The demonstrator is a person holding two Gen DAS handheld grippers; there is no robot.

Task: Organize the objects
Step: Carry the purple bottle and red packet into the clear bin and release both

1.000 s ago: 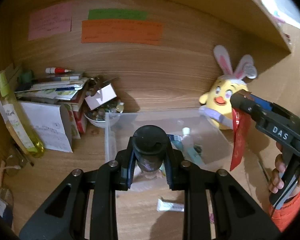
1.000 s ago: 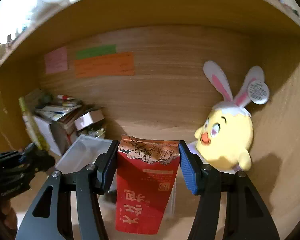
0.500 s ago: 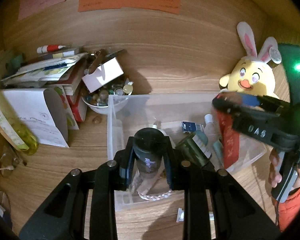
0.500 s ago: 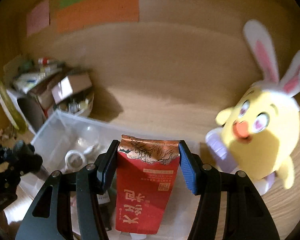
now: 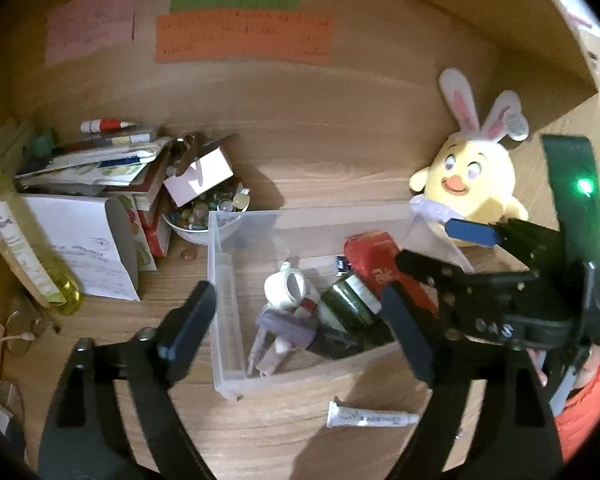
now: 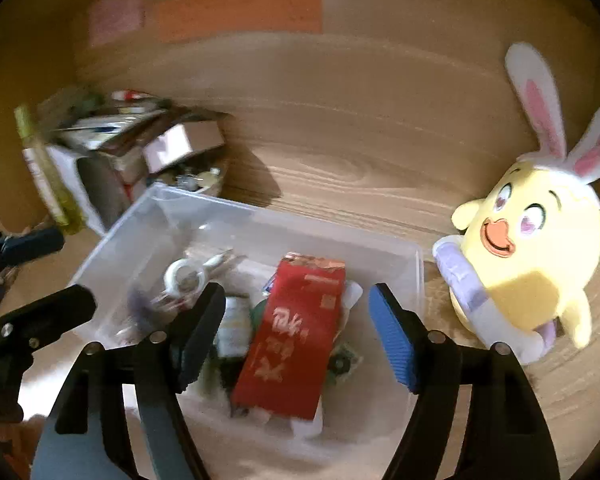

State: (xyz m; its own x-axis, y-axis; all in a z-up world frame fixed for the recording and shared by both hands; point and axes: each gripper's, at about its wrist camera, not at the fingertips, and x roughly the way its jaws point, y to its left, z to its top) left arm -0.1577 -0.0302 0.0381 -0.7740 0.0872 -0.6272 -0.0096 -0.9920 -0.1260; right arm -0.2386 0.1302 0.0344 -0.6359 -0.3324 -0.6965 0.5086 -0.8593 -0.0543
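Hovering over clear bin (image 5: 228, 264), left gripper (image 5: 300, 316) and right gripper (image 6: 296, 332), jaws just opened wide, gripping nothing; red packet (image 6: 296, 328) and dark bottle (image 5: 348, 300) lying inside bin.

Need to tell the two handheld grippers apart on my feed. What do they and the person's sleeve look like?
Both grippers are black and forked, with silver screws. The right gripper has one ribbed blue pad; from the left wrist view its body carries white lettering and a green light. The left gripper's jaws look dark. An orange-red sleeve shows behind the right one.
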